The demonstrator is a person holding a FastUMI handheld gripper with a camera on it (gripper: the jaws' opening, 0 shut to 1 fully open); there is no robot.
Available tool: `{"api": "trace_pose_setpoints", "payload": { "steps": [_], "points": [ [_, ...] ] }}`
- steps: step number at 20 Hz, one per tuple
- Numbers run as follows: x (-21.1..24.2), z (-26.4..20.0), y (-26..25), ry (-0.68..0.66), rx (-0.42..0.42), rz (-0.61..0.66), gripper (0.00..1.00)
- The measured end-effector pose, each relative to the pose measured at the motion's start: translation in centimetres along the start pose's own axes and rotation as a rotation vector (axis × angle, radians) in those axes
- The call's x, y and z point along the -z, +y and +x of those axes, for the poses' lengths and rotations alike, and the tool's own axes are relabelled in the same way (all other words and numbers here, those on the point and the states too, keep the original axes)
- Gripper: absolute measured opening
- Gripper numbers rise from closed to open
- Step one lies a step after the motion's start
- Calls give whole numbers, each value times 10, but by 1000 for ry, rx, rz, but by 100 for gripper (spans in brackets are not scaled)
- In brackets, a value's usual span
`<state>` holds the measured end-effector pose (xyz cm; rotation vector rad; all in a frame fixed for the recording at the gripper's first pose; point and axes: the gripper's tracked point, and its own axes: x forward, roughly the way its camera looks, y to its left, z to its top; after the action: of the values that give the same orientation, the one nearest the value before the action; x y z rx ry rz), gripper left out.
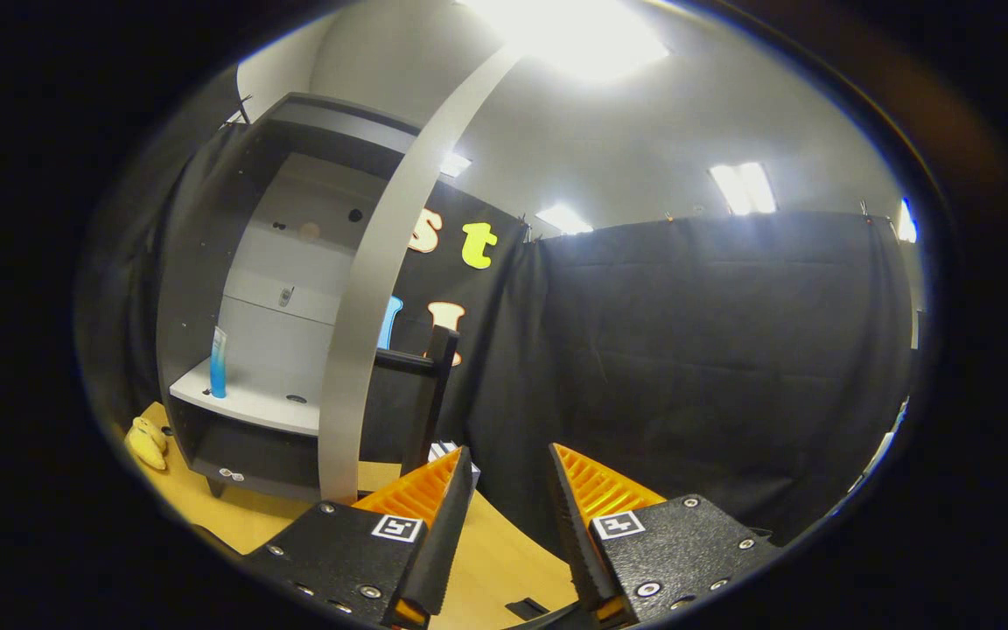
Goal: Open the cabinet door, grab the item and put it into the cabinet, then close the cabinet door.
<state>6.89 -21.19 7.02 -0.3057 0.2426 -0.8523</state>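
The gripper [511,464] stands open with nothing between its fingers, above the wooden table [495,560], while at about ten o'clock the cabinet [206,262] has its door [373,306] swung open, edge toward the camera, and a blue tube [218,363] stands upright on its shelf [250,404].

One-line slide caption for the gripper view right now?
Open claw holds nothing beside the swung-open cabinet door; blue tube stands on the cabinet shelf.
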Motion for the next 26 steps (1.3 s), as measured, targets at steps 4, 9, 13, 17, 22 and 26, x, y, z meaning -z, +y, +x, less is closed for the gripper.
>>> {"api": "trace_pose_setpoints", "payload": {
  "steps": [4, 9, 13, 17, 22, 26],
  "points": [
    [-5, -12, 17, -6, -24, 19, 56],
    [-12, -25, 42, -18, -60, 16, 56],
    [-18, -33, 58, -30, -81, 19, 56],
    [-22, -38, 77, -43, -112, 34, 56],
    [-33, -47, 108, -62, -157, 21, 58],
    [-42, -52, 141, -81, -199, 30, 60]
  ]
}}
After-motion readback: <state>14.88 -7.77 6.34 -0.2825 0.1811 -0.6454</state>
